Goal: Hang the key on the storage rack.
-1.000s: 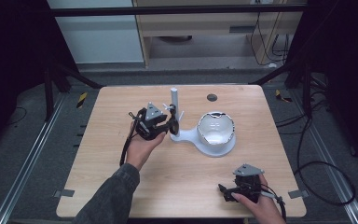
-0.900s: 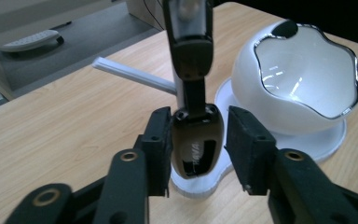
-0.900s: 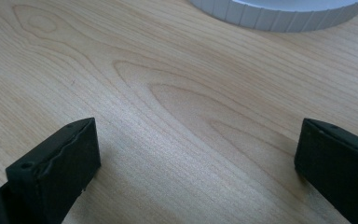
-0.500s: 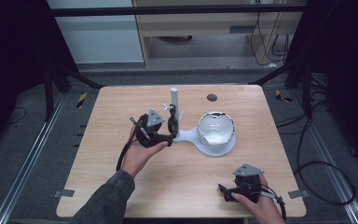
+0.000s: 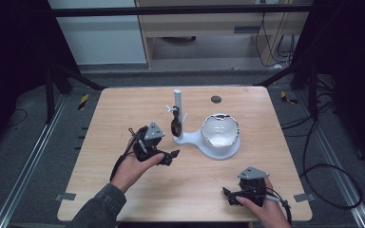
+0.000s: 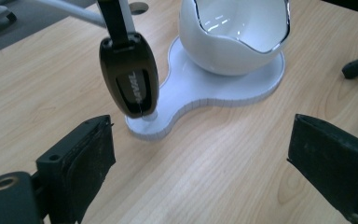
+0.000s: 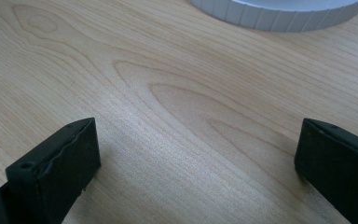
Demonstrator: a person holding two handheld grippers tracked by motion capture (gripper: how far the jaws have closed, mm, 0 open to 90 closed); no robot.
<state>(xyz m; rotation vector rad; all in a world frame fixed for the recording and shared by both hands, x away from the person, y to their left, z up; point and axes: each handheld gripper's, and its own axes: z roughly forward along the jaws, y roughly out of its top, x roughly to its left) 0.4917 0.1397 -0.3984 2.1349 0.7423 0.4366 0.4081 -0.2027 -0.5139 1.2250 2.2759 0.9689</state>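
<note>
Left gripper [image 5: 167,156], jaws just opened wide and empty, is backing off from the key fob [image 6: 129,79] now hanging on the stand [image 5: 178,107] beside the bowl [image 5: 220,133]; right gripper [image 5: 233,194] is resting open.

Dim surroundings frame an evenly lit table [image 5: 123,118]; overhead glare streaks the bowl [image 6: 235,32]; close views sharp.

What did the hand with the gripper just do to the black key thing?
The left gripper opened its jaws, let go of the black key fob and pulled back toward the person. The fob hangs on the white stand. The right gripper and bowl stayed put.
</note>
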